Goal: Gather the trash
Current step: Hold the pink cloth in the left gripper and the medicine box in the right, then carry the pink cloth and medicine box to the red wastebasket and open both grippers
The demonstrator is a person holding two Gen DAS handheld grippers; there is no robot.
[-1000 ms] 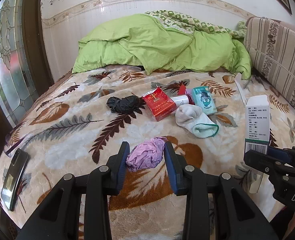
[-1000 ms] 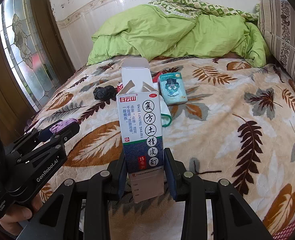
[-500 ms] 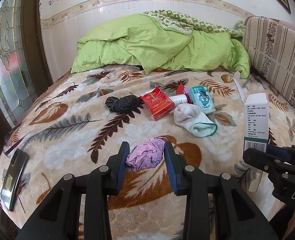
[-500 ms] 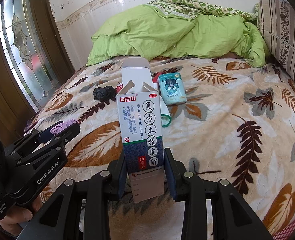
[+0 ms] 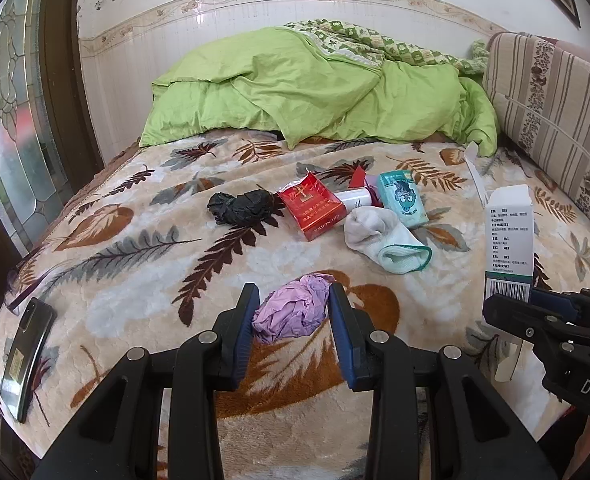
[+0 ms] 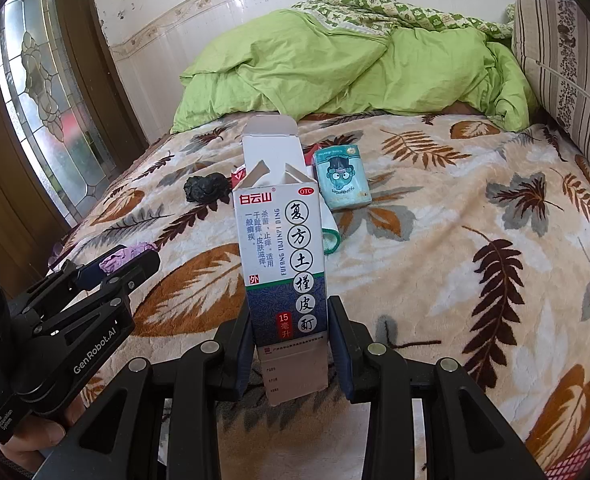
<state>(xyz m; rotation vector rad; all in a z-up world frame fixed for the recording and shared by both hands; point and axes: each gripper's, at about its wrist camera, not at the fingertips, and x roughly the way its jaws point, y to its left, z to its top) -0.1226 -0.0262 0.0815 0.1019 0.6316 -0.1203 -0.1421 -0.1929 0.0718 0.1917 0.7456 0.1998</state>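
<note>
Over the bed's [image 5: 135, 264] near edge, the left hand-held gripper [image 5: 291, 320] clasps a crumpled purple wad [image 5: 295, 312]; the right hand-held gripper [image 6: 289, 340] grips an open medicine box [image 6: 281, 256].

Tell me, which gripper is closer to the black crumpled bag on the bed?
Left. The left gripper, shut on a purple wad, sits just this side of the black bag. The right gripper, holding the medicine box, is farther off to its right.

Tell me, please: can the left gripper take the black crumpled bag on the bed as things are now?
Probably not yet. The left gripper is shut on a purple paper wad, so its jaws are occupied. The black bag lies uncovered farther up the blanket, nothing blocking.
</note>
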